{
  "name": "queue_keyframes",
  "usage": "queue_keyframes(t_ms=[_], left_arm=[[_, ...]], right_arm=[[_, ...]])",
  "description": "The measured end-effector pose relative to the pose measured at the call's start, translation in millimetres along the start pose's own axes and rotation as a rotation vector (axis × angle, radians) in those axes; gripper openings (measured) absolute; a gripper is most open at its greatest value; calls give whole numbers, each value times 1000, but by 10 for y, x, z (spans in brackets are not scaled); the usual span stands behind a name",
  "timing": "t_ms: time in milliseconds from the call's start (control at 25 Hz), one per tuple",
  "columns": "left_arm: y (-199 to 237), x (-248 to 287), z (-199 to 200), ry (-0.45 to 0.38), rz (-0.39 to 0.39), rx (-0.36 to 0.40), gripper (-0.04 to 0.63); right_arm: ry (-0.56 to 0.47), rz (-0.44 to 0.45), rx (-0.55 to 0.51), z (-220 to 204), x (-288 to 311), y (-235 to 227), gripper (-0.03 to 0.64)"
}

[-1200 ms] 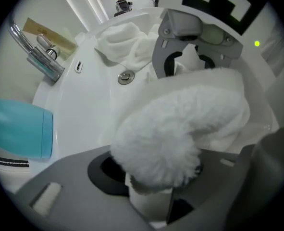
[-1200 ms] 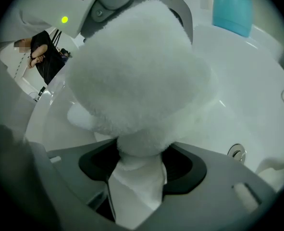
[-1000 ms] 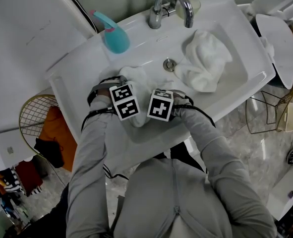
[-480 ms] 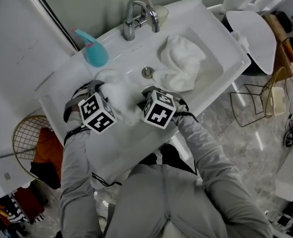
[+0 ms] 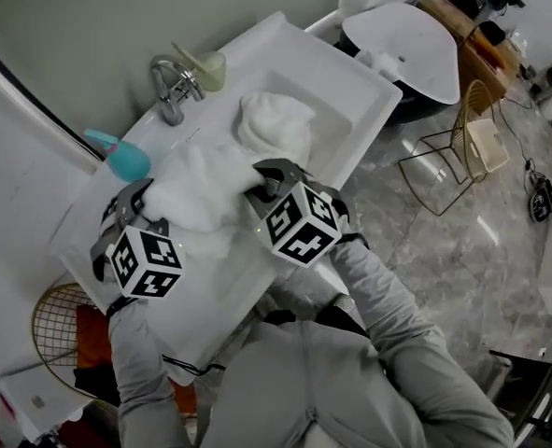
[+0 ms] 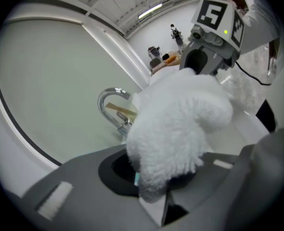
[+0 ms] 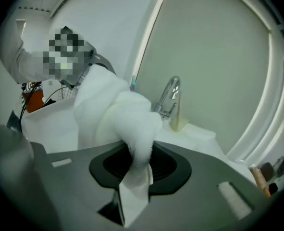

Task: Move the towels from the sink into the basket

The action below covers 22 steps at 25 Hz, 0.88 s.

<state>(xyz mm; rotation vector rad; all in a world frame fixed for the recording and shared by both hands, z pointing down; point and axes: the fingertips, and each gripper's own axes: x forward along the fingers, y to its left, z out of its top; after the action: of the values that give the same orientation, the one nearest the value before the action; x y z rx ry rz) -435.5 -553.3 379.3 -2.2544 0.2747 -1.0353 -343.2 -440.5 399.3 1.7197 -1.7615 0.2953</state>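
Note:
A fluffy white towel point(image 5: 196, 194) hangs stretched between my two grippers above the white sink point(image 5: 360, 96). My left gripper point(image 5: 135, 203) is shut on its left end, and the pile bulges out of those jaws point(image 6: 161, 186). My right gripper point(image 5: 266, 180) is shut on the other end, where a fold of towel point(image 7: 117, 114) is pinched in its jaws point(image 7: 134, 186). A second white towel point(image 5: 276, 124) lies crumpled in the basin by the far wall. A gold wire basket point(image 5: 56, 320) with an orange cloth in it stands on the floor at lower left.
A chrome faucet point(image 5: 173, 87) and a teal soap bottle point(image 5: 121, 157) stand on the sink's back rim. To the right are a toilet point(image 5: 402, 31) and another wire rack point(image 5: 458, 152) on the marble floor.
Both grippers have risen from the front of the basin, lifting the towel clear of the sink and pulling it out between them. The head view has swung round.

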Motion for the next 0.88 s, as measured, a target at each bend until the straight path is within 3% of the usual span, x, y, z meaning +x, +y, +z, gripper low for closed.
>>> queue_keyframes(t_ms=[200, 440, 600, 880], left_arm=[[4, -223, 882, -126, 67, 68, 138], [-428, -474, 2234, -331, 113, 101, 138], [-936, -618, 3142, -450, 82, 94, 138], [-2108, -601, 4543, -586, -26, 127, 138]], right_arm=[[-107, -170, 80, -3, -718, -539, 92], [-203, -361, 173, -495, -1890, -1221, 92], [-217, -469, 194, -1007, -2726, -1603, 92], [-163, -651, 266, -2200, -4070, -2074, 92]])
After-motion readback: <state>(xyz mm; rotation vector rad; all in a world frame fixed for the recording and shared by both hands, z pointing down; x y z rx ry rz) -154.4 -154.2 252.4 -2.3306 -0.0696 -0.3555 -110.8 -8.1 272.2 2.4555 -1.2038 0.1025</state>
